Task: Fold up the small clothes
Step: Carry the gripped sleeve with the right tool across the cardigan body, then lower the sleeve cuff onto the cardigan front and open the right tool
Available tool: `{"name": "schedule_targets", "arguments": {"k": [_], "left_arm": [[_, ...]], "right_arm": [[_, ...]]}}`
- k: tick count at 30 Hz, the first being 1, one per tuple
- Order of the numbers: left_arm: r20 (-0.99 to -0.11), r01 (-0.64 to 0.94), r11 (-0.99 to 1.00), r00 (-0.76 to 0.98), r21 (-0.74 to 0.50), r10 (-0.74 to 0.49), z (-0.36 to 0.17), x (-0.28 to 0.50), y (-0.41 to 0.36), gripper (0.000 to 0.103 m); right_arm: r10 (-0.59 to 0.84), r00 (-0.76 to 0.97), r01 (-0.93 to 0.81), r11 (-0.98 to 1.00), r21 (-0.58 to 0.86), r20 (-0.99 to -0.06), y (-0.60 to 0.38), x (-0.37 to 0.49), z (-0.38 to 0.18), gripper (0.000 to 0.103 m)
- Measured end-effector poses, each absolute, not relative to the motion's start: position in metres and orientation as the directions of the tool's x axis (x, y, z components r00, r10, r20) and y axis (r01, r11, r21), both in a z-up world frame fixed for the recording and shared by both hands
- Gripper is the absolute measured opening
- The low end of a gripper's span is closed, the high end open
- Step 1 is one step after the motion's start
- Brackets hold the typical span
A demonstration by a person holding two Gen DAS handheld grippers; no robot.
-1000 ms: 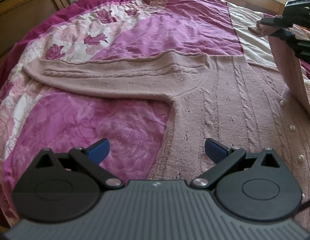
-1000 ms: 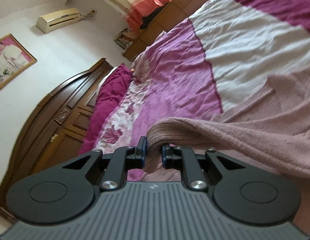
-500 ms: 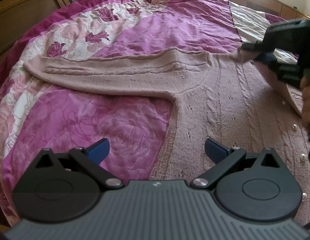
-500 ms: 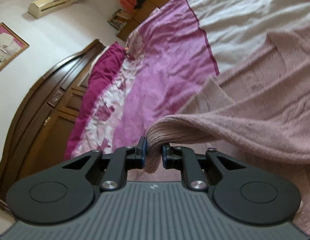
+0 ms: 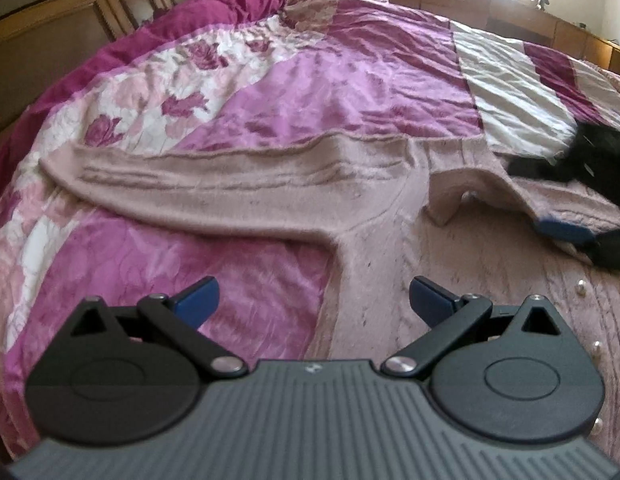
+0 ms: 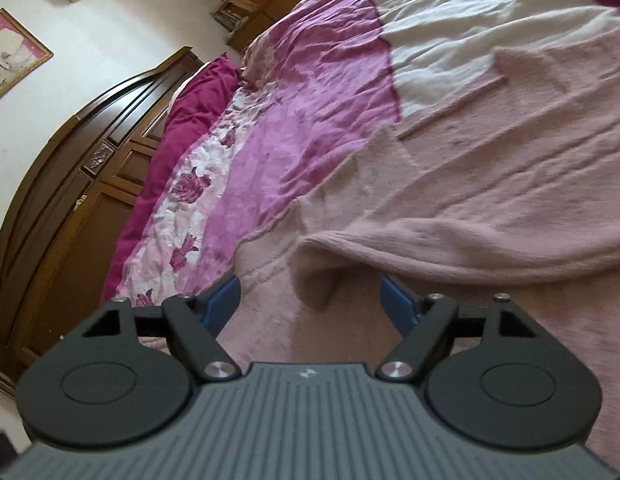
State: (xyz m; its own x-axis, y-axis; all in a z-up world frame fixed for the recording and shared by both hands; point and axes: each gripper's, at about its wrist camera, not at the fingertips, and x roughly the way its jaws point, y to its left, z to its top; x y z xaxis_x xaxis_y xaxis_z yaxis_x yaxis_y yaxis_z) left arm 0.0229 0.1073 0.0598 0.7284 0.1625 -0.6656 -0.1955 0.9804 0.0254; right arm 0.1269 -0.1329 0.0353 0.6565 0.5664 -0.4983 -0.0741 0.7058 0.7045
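A pale pink knitted cardigan [image 5: 450, 264] with pearl buttons [image 5: 582, 288] lies flat on the bed. One sleeve [image 5: 229, 184] stretches out to the left. The other sleeve [image 6: 470, 232] is folded across the body, and its cuff [image 6: 322, 268] rests on the knit in a small hump. My right gripper [image 6: 310, 300] sits low behind that cuff; its jaws are opening and the blue pads [image 6: 223, 300] stand clear of the cloth on both sides. In the left wrist view the right gripper [image 5: 546, 200] is at the right edge. My left gripper [image 5: 314, 300] is open and empty above the cardigan's side edge.
A purple, floral and white quilt [image 5: 310, 92] covers the bed. A magenta pillow [image 6: 189, 108] and a dark wooden headboard [image 6: 69, 184] stand at the head end. A wooden ledge [image 5: 510, 12] runs under the window at the far side.
The right gripper came down with the sleeve cuff onto the cardigan's body, then its jaws parted and let the cuff go. The left gripper stayed where it was, open.
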Motion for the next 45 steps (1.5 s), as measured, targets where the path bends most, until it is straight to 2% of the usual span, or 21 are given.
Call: {"name": "schedule_targets", "arguments": {"k": [9, 20, 29, 34, 36, 37, 39, 41, 45], "left_arm": [[-0.660, -0.135, 0.991, 0.744, 0.008, 0.107, 0.067, 0.057, 0.089, 0.103], [-0.662, -0.137, 0.976, 0.749, -0.170, -0.010, 0.088, 0.120, 0.064, 0.103], [-0.751, -0.246, 0.930, 0.659, -0.275, -0.048, 0.072, 0.170, 0.055, 0.102], [-0.776, -0.304, 0.869, 0.617, -0.391, -0.134, 0.054, 0.175, 0.061, 0.087], [-0.777, -0.320, 0.846, 0.609, -0.428, -0.162, 0.047, 0.176, 0.063, 0.074], [-0.776, -0.322, 0.837, 0.606, -0.442, -0.177, 0.044, 0.177, 0.064, 0.071], [-0.770, -0.309, 0.830, 0.603, -0.465, -0.207, 0.038, 0.178, 0.063, 0.043], [-0.758, -0.275, 0.834, 0.609, -0.479, -0.234, 0.036, 0.177, 0.061, 0.031], [-0.683, -0.161, 0.858, 0.682, -0.488, -0.261, 0.045, 0.162, 0.057, 0.027]], "right_arm": [[0.444, 0.720, 0.082, 0.709, 0.700, -0.534, -0.235, 0.078, 0.033, 0.082], [0.221, 0.795, 0.207, 0.777, 0.595, -0.564, -0.306, 0.051, 0.031, 0.082], [0.227, 0.776, 0.228, 0.769, 0.597, -0.588, -0.315, 0.036, 0.019, 0.082], [0.233, 0.779, 0.231, 0.757, 0.612, -0.582, -0.317, 0.030, 0.013, 0.082], [0.234, 0.781, 0.235, 0.749, 0.619, -0.580, -0.319, 0.030, 0.011, 0.082], [0.234, 0.781, 0.238, 0.746, 0.622, -0.579, -0.320, 0.030, 0.011, 0.082], [0.234, 0.783, 0.238, 0.743, 0.626, -0.576, -0.321, 0.030, 0.011, 0.082], [0.231, 0.786, 0.240, 0.741, 0.628, -0.573, -0.322, 0.029, 0.010, 0.082], [0.229, 0.789, 0.245, 0.734, 0.633, -0.570, -0.325, 0.027, 0.007, 0.082]]}}
